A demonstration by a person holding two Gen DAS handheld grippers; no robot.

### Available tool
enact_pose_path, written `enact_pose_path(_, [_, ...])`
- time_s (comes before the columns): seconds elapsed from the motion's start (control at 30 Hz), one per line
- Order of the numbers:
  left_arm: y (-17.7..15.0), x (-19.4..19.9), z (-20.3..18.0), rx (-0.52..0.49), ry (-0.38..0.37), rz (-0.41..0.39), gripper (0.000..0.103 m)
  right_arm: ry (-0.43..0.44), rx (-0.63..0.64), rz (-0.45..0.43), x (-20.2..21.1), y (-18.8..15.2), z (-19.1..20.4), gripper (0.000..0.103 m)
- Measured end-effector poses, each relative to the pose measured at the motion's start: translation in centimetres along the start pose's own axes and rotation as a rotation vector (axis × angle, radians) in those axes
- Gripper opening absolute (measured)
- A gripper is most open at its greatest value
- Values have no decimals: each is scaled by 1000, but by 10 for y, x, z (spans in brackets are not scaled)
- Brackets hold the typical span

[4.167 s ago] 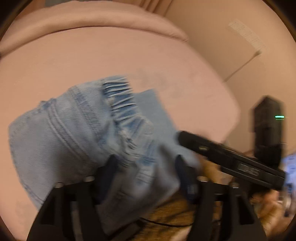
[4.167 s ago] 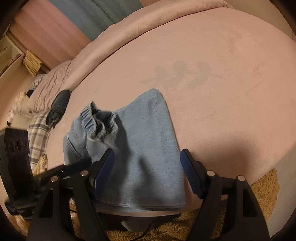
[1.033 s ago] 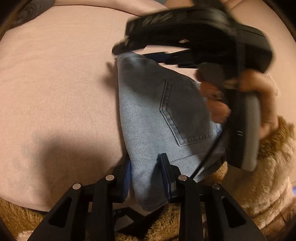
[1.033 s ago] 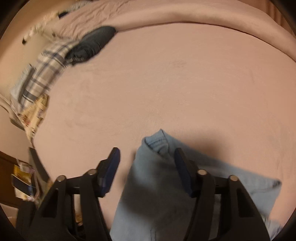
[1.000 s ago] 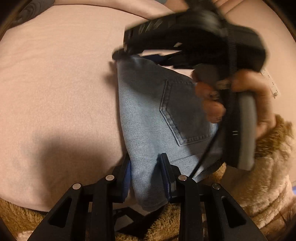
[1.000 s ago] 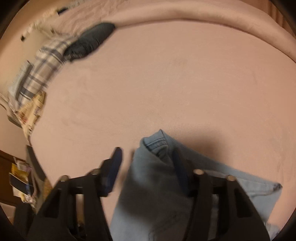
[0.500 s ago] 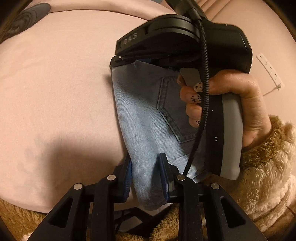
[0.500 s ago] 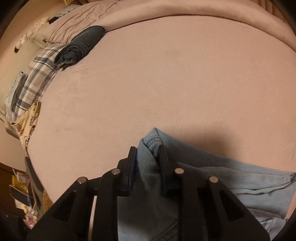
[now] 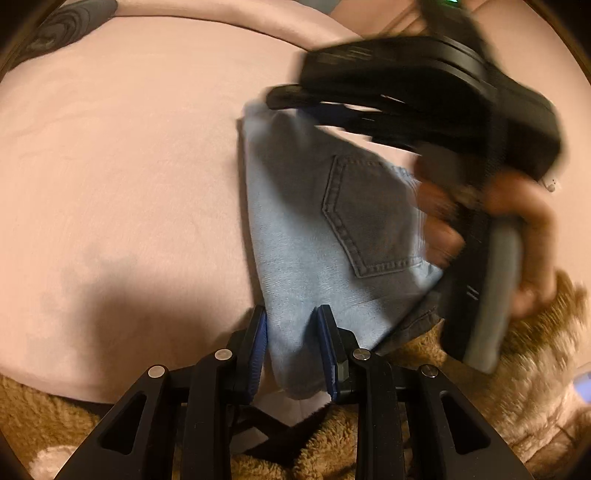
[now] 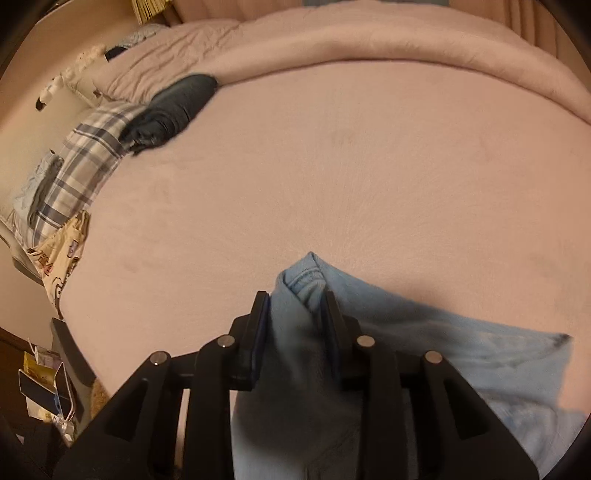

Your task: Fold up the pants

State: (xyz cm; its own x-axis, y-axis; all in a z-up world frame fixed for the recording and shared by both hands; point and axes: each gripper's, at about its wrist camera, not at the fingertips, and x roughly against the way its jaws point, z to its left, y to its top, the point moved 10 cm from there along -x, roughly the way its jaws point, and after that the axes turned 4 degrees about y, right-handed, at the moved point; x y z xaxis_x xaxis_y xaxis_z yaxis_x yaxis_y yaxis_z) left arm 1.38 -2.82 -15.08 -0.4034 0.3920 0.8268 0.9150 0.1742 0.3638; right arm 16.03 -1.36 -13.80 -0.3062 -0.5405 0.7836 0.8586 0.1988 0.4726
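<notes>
Left gripper [image 9: 291,347] pinching the near edge of the folded jeans [image 9: 306,236]; both blue pads [image 9: 258,343] pressed into the denim, fabric bunched between them and hanging a little below the fingertips.

Right gripper [image 10: 295,325] clamped on the far corner of the jeans [image 10: 461,354]; the seam fold pokes up past the fingertips. In the left wrist view the right gripper [image 9: 291,99] shows motion-blurred above the jeans, held by the person's right hand [image 9: 491,221] with a fuzzy tan sleeve [image 9: 546,332] at the wrist.

Jeans lie on the pink bed [image 10: 351,155] near its front edge, light blue, folded into a compact panel with the back pocket [image 9: 365,218] facing up. Near edge overhangs the bed edge at the left gripper.

Elsewhere on the bed, well apart from the jeans at the far left in the right wrist view: a dark rolled garment [image 10: 173,107] lying partly on a plaid cloth [image 10: 88,155], and a cream printed fabric [image 10: 62,258] below that at the bed's edge. A rolled pink duvet [image 10: 369,33] runs across the back. Brown shaggy rug [image 9: 332,450] on the floor beneath the left gripper.
</notes>
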Motion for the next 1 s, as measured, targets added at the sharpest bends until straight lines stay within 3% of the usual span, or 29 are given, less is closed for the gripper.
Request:
enact_pose_path(0.13, [20, 11, 2, -6, 30, -43, 26, -52, 28, -68, 44, -4, -5, 30])
enact_pose_path(0.27, [35, 17, 2, 9, 12, -68, 26, -88, -16, -110, 82, -23, -26, 42])
enact_pose_path(0.43, [39, 3, 5, 6, 29, -44, 26, -183, -81, -84, 104, -59, -60, 43])
enact_pose_path(0.53, [39, -7, -1, 0, 43, -34, 27, -230, -145, -53, 108, -85, -81, 52])
enact_pose_path(0.63, [34, -23, 0, -14, 75, 2, 27, -237, -172, -40, 103, -104, -92, 53])
enact_pose_path(0.83, [31, -30, 12, 37, 59, 31, 30, -283, -143, -43, 93, -103, -95, 54])
enact_pose_path(1.0, [29, -26, 9, 29, 60, 29, 31, -268, -150, -48, 88, -101, -93, 60])
